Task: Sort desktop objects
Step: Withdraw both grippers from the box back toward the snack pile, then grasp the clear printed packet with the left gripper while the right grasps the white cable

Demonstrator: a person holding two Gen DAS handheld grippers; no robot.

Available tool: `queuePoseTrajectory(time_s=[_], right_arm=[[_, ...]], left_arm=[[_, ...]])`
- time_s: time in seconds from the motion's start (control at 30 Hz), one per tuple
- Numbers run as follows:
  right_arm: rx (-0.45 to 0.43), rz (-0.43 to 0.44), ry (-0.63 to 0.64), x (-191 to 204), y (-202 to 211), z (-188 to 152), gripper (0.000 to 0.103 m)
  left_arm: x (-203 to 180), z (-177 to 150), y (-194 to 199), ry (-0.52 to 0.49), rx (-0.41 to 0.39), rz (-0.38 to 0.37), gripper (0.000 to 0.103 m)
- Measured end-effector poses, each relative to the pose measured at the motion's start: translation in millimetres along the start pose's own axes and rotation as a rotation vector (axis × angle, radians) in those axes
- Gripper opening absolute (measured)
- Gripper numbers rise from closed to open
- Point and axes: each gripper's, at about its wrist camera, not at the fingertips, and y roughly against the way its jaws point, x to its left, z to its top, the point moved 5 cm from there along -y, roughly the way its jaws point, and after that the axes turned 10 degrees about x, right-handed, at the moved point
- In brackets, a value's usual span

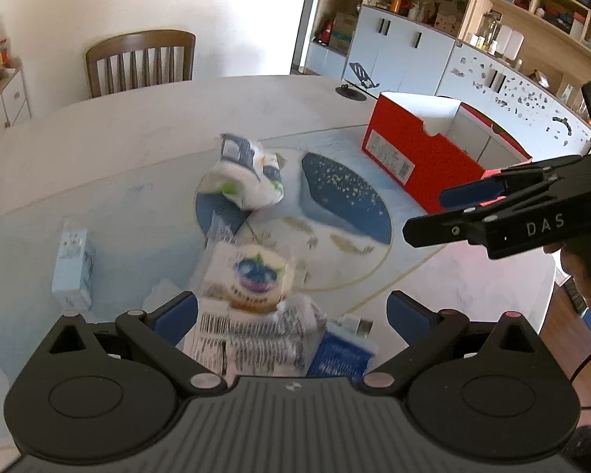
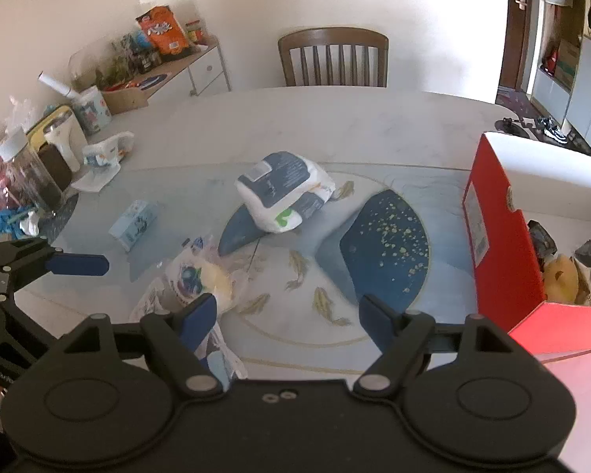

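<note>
My left gripper (image 1: pixel 291 315) is open and hovers just above a clear snack packet with a blueberry label (image 1: pixel 252 280); the packet lies between its fingers, untouched. The packet also shows in the right wrist view (image 2: pixel 195 276). A blue-and-white wipes pack (image 1: pixel 244 177) lies mid-table, and also shows in the right wrist view (image 2: pixel 283 193). A small light-blue carton (image 1: pixel 73 264) lies to the left. My right gripper (image 2: pixel 287 313) is open and empty above the patterned mat, and the left wrist view shows it from the side (image 1: pixel 425 216). A red shoebox (image 2: pixel 504 244) at the right holds several items.
A dark blue packet (image 1: pixel 342 354) lies by the left gripper's right finger. The table (image 2: pixel 335 118) is white, with jars and snack bags crowded at its left edge (image 2: pixel 39 157). A wooden chair (image 2: pixel 333 59) stands behind it. A phone stand (image 1: pixel 360 79) is at the far side.
</note>
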Motion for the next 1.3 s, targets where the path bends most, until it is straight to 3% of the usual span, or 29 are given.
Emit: queuePoseTrajectory(time_s=[0.37, 1.1, 1.3], right_arm=[[0.021, 0.004, 0.025, 18.6, -8.5, -8.7, 0.079], [0.079, -0.042, 0.074, 35.4, -50.1, -24.3, 0.076], [0.119, -0.033, 0.1, 37.6, -63.3, -23.9, 0.062]], left_arm=[[0.5, -30.0, -2.8, -0.023, 0.004, 0.008, 0.103], [22.9, -31.1, -42.8, -0.033, 0.026, 0.064, 0.103], [21.7, -28.2, -50.5, -0.039, 0.039, 0.074, 0.103]])
